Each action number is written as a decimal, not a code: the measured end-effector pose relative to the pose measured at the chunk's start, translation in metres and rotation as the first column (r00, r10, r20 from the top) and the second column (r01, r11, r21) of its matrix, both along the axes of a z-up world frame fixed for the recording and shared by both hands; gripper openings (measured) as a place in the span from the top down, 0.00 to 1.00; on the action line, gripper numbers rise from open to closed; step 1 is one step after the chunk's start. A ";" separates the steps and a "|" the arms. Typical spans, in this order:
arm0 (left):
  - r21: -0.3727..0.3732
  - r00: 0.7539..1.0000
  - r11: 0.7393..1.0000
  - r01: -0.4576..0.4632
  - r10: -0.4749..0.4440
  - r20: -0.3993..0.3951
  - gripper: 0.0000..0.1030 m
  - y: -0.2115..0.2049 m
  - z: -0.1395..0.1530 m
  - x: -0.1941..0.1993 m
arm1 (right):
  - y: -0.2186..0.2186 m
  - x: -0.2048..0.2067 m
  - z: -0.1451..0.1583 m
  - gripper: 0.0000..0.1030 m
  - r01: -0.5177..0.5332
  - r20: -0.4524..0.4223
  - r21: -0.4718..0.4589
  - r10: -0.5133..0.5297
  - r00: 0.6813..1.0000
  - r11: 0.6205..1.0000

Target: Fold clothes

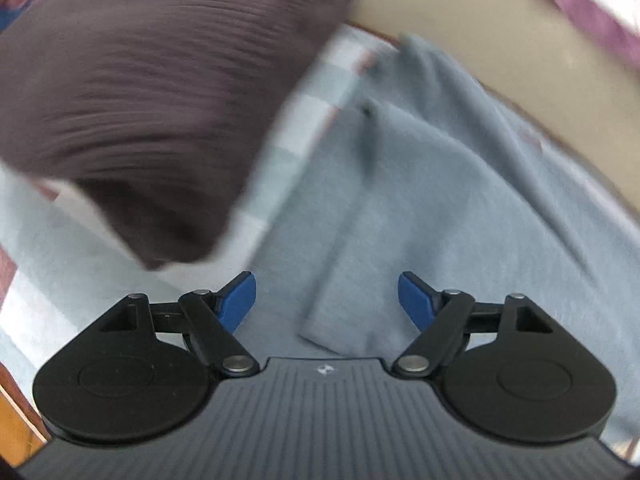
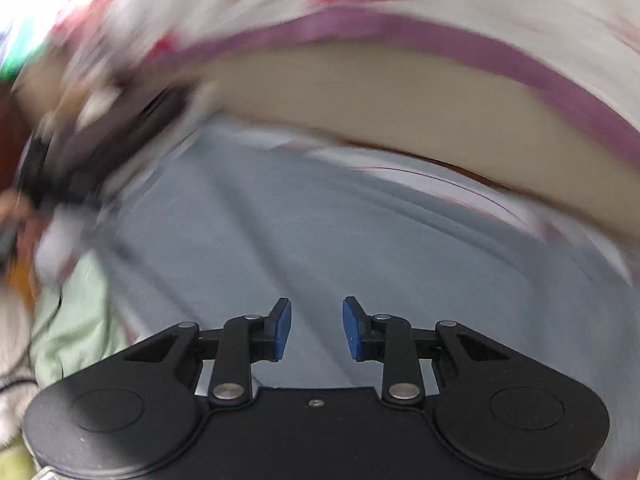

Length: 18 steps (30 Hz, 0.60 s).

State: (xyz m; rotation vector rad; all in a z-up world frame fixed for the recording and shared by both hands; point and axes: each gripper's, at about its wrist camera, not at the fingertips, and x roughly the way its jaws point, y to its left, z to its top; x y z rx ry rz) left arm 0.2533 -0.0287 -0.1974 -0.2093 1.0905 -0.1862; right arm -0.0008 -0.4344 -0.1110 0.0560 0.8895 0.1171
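— Fingers? Left gripper (image 1: pixel 326 300) is seen spread wide, right gripper (image 2: pixel 317 330) part open; nothing is held.
— Clothes? Blue garment (image 1: pixel 420 200) lies flat below both; dark garment (image 1: pixel 140 100) is blurred, edges cut off.

Beige mattress edge (image 1: pixel 500 52), purple-trimmed bedding (image 2: pixel 440 40)

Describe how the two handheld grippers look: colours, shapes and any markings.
Both match in build: the left gripper and right gripper have blue fingertip pads on black linkage arms with silver pivot pins, flanked by two round black discs. The left's ribbed dark body carries a small white logo; the right's shows a small screw.
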 end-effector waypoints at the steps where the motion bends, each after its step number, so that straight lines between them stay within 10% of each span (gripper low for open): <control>1: -0.041 1.000 0.999 -0.017 0.017 -0.013 0.27 0.006 -0.003 -0.002 | 0.023 0.023 -0.001 0.68 -0.085 -0.026 -0.027 0.084 0.996 0.996; 5: -0.204 0.999 0.979 0.023 -0.030 -0.030 0.25 0.009 -0.007 -0.013 | 0.124 0.070 -0.005 0.66 -0.414 -0.073 -0.127 0.408 0.910 0.901; 11: 0.012 1.000 1.000 0.011 -0.011 -0.013 0.23 -0.001 -0.012 -0.015 | 0.210 0.115 -0.064 0.58 -0.507 -0.102 -0.181 0.496 0.862 0.843; 18: -0.261 0.989 0.954 -0.147 0.135 -0.063 0.27 0.055 -0.029 -0.018 | 0.276 0.147 -0.093 0.38 -0.567 -0.117 -0.344 0.565 0.817 0.749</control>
